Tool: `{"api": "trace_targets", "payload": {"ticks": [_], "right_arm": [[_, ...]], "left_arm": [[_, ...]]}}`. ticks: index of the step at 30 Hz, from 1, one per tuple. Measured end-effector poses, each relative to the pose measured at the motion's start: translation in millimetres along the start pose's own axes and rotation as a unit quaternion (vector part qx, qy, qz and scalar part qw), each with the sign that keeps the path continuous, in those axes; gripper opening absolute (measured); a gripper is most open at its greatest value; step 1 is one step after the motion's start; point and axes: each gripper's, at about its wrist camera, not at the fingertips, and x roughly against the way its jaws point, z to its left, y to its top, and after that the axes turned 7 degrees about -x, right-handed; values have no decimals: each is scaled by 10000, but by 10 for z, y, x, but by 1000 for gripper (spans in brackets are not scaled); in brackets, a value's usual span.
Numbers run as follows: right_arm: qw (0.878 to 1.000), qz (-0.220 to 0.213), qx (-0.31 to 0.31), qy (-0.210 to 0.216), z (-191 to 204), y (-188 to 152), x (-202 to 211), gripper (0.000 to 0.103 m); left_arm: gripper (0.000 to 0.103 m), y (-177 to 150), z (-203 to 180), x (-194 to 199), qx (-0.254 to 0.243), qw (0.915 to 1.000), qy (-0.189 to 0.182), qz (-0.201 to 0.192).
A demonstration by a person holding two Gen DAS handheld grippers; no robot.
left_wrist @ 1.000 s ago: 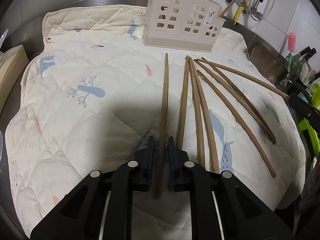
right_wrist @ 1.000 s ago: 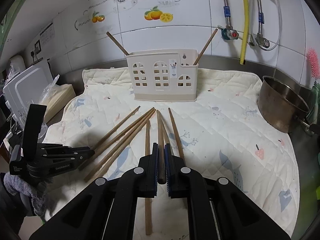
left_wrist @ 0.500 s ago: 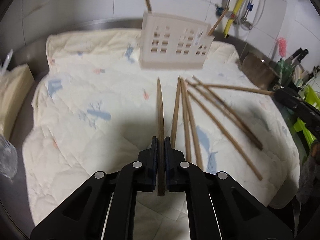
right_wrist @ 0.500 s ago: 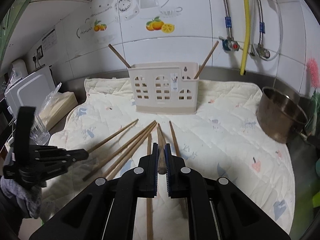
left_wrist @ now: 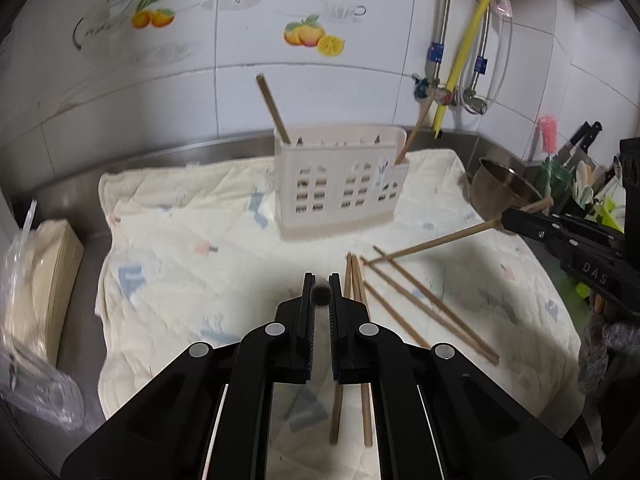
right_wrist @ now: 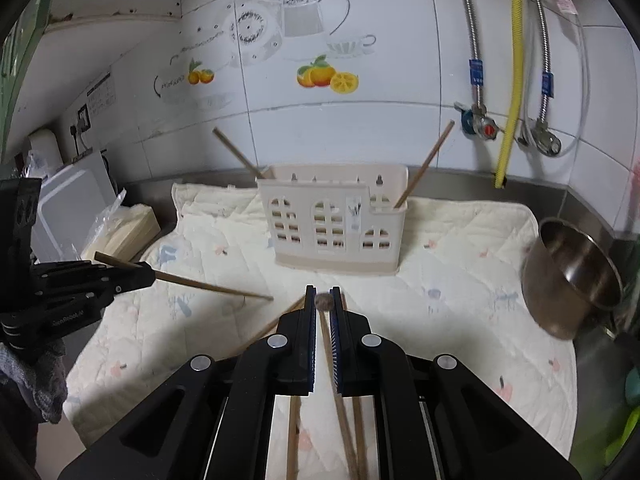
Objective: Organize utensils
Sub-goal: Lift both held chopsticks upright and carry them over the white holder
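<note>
I now have one chopstick pinched in each hand-held gripper, and both sticks have come up off the quilted mat (left_wrist: 168, 240) within the last second. A second ago the left hand-held gripper (left_wrist: 321, 280) was low over the mat with its jaws just narrowing on the leftmost stick; now they are clamped tight on it and I see that chopstick (left_wrist: 321, 295) end-on, a dark round tip between the pads, pointing at the holder. From the other side the same stick (right_wrist: 200, 283) slopes down out of the left jaws, and I cannot tell whether its far tip has cleared the mat.

The right hand-held gripper (right_wrist: 323, 290) is likewise clamped narrow on its own chopstick (right_wrist: 323, 303), which a second ago lay flat among the others. From the left camera that stick (left_wrist: 432, 242) hangs at a slant, its far end low over the fan of sticks left behind.

The cream utensil holder (right_wrist: 334, 220) stands upright near the back of the mat, well apart from both tips, with two chopsticks already leaning out of it, one at its left end (right_wrist: 236, 153) and one in the lower right compartment (right_wrist: 426, 162). Several loose chopsticks (left_wrist: 424, 304) are lying on the mat on the table.

So the pick-up looks done for this pair, I judge. What remains is carrying both forward, tipping them upright and dropping them into the holder, then returning for the rest.
</note>
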Motion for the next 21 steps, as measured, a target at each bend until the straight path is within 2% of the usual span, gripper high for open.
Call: {"api": "trace_targets", "payload": {"ticks": [10, 21], "right_arm": [[9999, -161, 44, -18, -168, 691, 142, 6], [9986, -438, 204, -205, -277, 1295, 370, 6]], "left_arm": [[5, 524, -3, 85, -187, 9994, -205, -220], [5, 1269, 68, 427, -270, 9949, -152, -959]]}}
